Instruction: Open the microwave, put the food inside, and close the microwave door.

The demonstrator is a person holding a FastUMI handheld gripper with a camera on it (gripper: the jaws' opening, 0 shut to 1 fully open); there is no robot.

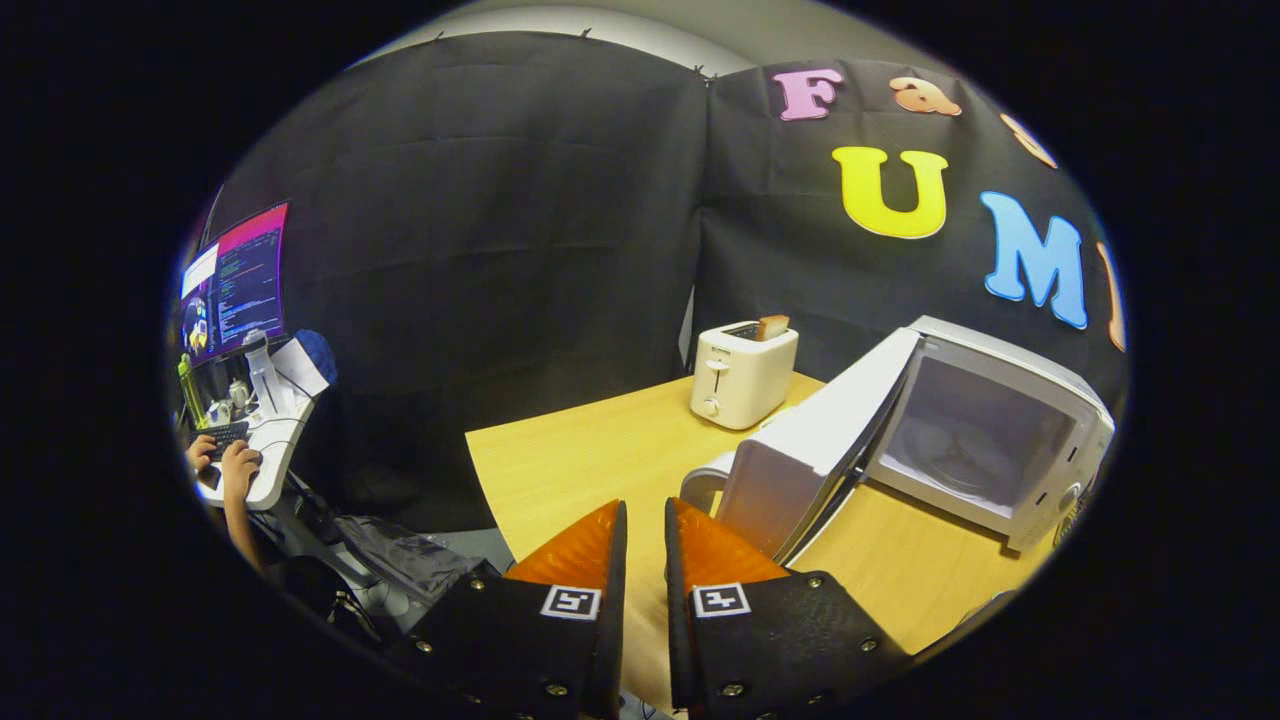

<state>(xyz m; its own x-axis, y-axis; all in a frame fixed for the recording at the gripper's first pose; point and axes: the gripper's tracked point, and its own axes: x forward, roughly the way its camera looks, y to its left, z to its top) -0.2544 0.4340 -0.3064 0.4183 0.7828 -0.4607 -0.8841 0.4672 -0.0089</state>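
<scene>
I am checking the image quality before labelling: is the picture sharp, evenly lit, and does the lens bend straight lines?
Gripper view: strong fisheye bending, so the table edges and open microwave door look curved; lighting soft and even; microwave cavity dim and hazy; the toaster is fairly sharp; the gripper, fingers nearly closed on nothing, looks large and slightly soft.

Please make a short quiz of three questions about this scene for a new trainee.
1. True or false: the microwave door stands open.
2. What sticks out of the toaster? A) a slice of bread B) a fork C) nothing
3. Fill in: the gripper jaws are nearly ____, with nothing between them.

Key: 1 true; 2 A, the bread; 3 shut.
</scene>
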